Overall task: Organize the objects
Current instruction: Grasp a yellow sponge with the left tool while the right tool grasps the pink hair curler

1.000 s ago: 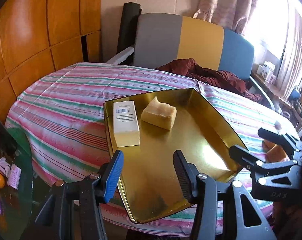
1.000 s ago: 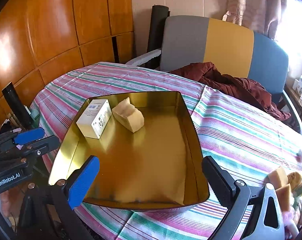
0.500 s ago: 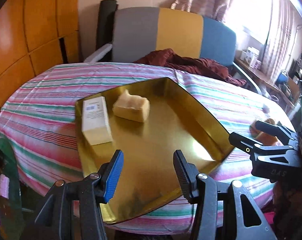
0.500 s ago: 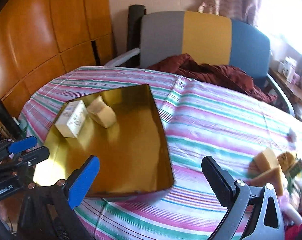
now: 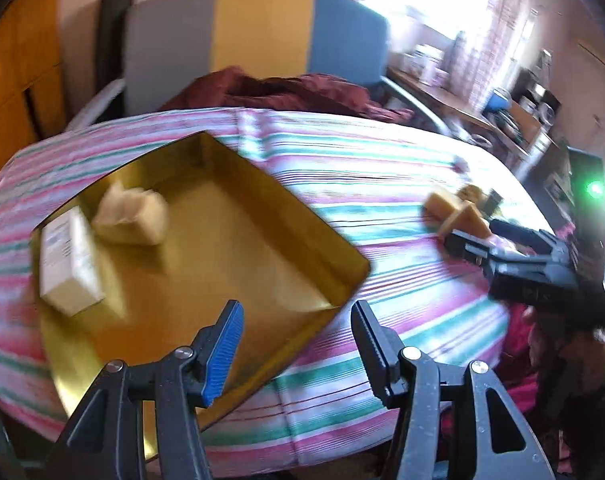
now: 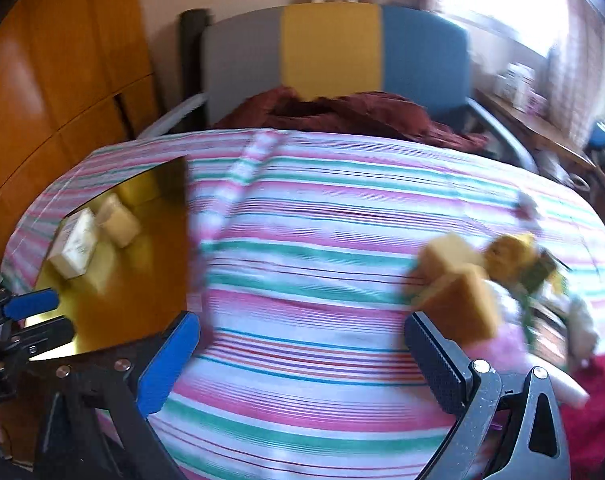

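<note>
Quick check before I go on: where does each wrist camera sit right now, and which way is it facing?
Left wrist: sits on the left gripper, facing across the gold tray and striped tablecloth; own open fingers show, plus the right gripper at right.
Right wrist: sits on the right gripper, facing the tablecloth and sponge pile; own open fingers show, left gripper at left edge.
Shared: tray, white box, sponges, chair.

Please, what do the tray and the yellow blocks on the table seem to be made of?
Tray: probably metal with a shiny gold finish, since its walls mirror the box and the light. Yellow blocks: probably sponge or foam, as their faces look matte and porous, though blur leaves this uncertain. Table cover: striped woven cloth with soft folds.
</note>
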Available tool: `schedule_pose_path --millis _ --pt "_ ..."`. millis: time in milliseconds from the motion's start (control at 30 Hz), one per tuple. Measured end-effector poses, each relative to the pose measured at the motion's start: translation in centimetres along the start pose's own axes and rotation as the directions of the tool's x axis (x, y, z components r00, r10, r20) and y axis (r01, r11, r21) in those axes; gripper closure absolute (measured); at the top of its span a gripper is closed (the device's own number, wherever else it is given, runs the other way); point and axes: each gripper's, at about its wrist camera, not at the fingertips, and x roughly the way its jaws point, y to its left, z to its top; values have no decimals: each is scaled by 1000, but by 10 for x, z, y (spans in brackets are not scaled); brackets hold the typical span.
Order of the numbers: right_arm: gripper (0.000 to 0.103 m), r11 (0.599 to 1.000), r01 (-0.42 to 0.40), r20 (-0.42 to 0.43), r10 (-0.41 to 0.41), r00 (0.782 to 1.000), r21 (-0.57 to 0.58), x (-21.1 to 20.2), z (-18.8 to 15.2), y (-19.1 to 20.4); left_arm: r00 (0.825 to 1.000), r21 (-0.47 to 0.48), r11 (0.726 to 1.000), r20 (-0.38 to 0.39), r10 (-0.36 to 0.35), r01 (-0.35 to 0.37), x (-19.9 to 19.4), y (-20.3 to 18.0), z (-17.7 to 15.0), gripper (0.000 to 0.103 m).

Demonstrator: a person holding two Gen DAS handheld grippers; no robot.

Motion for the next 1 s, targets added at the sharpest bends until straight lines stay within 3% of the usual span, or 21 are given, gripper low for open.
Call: schedule_pose_path --millis 233,433,500,633,1000 --pt "0 960 163 14 -171 985 228 -26 8 -110 987 154 976 -50 -150 156 29 -62 24 47" --pt "0 903 241 12 -262 965 355 -35 13 -179 976 303 930 -116 -183 211 65 -118 35 36" --pt "0 887 236 14 -263 965 397 -32 10 -194 971 323 918 -135 -197 231 75 -132 39 35" --pt "0 858 183 -6 -205 979 481 -24 2 -212 958 367 885 -136 -252 285 92 -163 52 19" --pt "0 854 144 -5 -163 987 501 -19 1 -218 930 352 865 -219 -295 357 149 -210 77 19"
